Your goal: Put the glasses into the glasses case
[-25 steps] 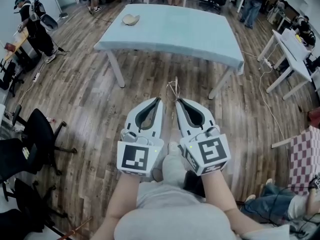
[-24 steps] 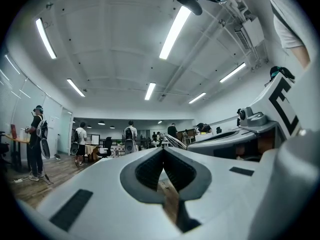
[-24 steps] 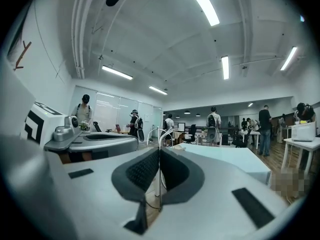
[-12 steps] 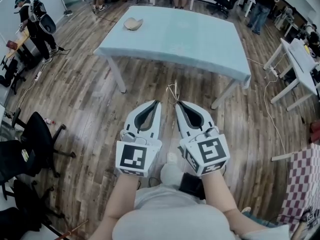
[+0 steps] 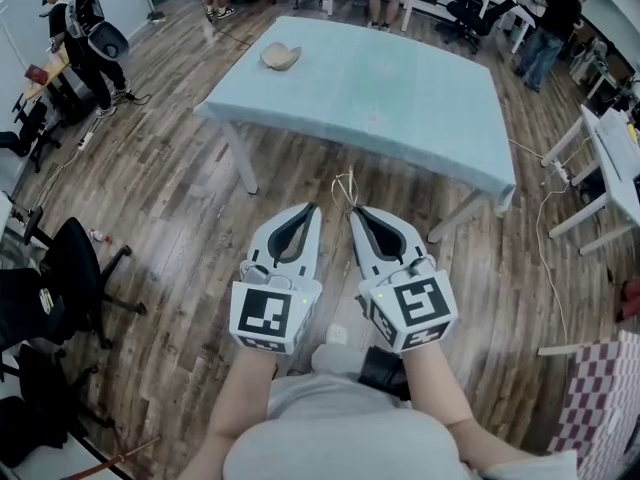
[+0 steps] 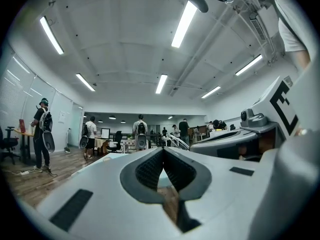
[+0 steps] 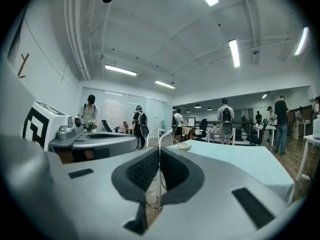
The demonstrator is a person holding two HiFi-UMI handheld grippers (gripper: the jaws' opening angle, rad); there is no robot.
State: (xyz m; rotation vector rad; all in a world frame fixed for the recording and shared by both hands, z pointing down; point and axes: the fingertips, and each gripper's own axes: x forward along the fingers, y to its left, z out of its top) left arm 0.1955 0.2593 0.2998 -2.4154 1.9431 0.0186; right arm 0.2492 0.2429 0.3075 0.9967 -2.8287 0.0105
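glasses carried toward the table, case not yet reached

the right gripper [image 5: 355,212] is closed on the glasses [image 5: 346,184], a thin wire frame that is pinched between the pads and sticks out past the jaw tips. the left gripper [image 5: 314,208] is closed tip to tip with nothing held; only floor is seen through the gap behind its tips. both are held side by side in front of the body, over the wooden floor and well short of the table [image 5: 420,98]. a beige shell-like thing taken to be the case [image 5: 281,57] lies alone near the table's far left corner, well apart from the glasses.

several slips can be foreseen. the wire frame is gripped on a very small part, so it could be bent if squeezed harder, or twisted or dropped if it is jolted on the way. the case sits at the far corner, so a long reach over the table would be needed unless that side is approached. if the case is not steadied by the left gripper, it could be pushed along the cloth as the glasses are set in.

compared with a second ago, the table and case are seen lower and nearer in the head view. the pose of both grippers is unchanged, and the glasses are held the same way.
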